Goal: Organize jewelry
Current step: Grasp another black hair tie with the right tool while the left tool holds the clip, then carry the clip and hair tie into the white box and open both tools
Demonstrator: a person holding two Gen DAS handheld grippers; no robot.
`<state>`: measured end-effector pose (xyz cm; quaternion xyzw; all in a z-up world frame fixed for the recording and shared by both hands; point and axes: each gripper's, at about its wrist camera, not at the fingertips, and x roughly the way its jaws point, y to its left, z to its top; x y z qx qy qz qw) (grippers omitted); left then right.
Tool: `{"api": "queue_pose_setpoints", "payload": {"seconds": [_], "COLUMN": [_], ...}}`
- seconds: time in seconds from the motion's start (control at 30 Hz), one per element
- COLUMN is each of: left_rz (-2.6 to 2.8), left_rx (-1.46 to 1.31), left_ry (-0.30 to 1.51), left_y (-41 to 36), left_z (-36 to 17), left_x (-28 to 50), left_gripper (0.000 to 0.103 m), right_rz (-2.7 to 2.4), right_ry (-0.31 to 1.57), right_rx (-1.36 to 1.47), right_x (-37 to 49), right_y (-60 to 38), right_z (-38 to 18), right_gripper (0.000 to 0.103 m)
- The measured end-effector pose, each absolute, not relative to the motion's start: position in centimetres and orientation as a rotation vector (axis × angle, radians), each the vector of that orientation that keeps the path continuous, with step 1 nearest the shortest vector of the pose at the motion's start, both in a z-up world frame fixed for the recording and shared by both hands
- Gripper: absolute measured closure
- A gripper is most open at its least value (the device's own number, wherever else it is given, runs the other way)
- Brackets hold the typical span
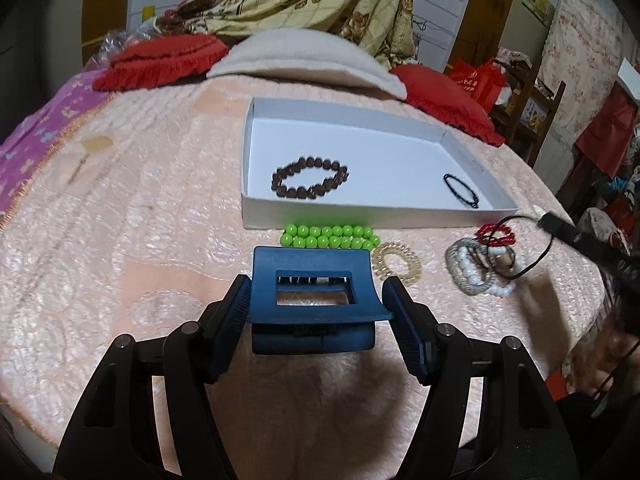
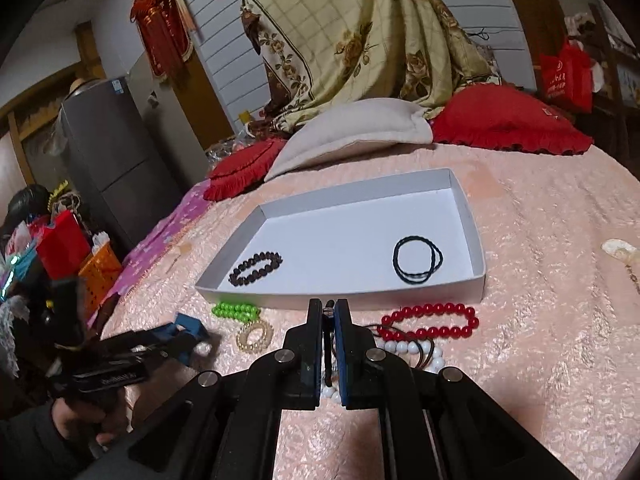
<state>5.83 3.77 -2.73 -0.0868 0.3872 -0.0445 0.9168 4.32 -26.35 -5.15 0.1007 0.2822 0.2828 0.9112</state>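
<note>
White print was seen on the red shopping bag [image 2: 565,76] beyond the bed in the right wrist view, but its characters were too small to be read. The same kind of marking was seen on a red bag [image 1: 474,80] in the left wrist view, equally illegible. A pale line of lettering was borne by the body of the left claw's handle [image 2: 116,380], blurred beyond reading. A small sticker was carried on the grey refrigerator [image 2: 119,87]; nothing on it could be made out.
</note>
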Motion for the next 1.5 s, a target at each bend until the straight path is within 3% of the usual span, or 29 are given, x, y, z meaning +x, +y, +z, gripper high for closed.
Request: {"api": "queue_pose_setpoints", "payload": {"seconds": [0.9, 1.5], "left_rz": [-0.038, -0.065], "left_rx": [-0.118, -0.135], "left_ry": [0.774, 0.709], "left_y": [2.9, 4.1], "left_z": [-0.3, 1.9], "left_x": [4.1, 9.0], "left_gripper": [0.036, 0.036], "right_rz": [0.503, 0.467], "right_ry": [0.488, 0.444], "right_rx": [0.127, 0.135], "right_x": [0.7, 7.8], "right_y": [-26.2, -26.5], "right_z": [-4.2, 0.5], "right_gripper": [0.098, 0.098]}}
